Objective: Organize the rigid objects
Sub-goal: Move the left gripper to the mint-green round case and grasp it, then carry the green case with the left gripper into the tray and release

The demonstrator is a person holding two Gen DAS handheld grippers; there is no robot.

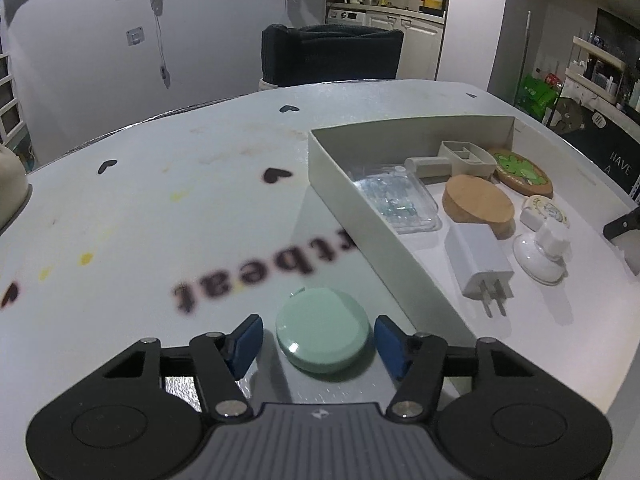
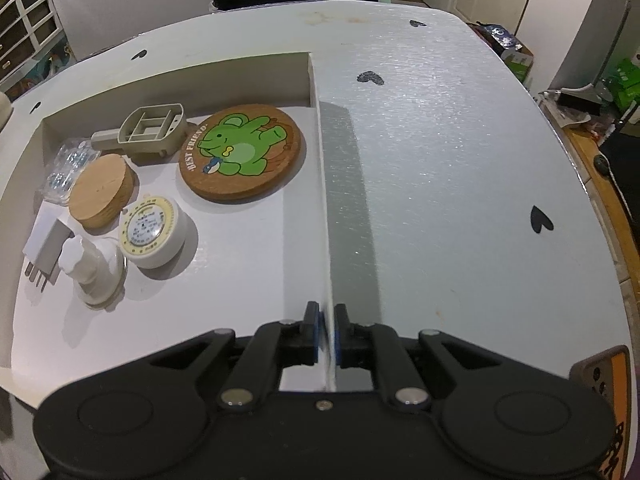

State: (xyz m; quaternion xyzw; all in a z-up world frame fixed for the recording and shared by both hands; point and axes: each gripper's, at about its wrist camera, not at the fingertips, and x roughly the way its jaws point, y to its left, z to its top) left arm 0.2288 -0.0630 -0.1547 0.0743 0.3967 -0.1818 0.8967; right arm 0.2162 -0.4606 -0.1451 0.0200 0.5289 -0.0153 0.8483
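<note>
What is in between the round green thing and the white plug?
The box's cardboard side wall stands between them in the left wrist view. The green disc sits outside on the table; the plug lies inside the box.

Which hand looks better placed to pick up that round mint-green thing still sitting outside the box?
The left. The left gripper is open with its blue fingers on either side of the mint-green disc on the table. The right gripper is shut on the white box's wall, probably steadying it.
</note>
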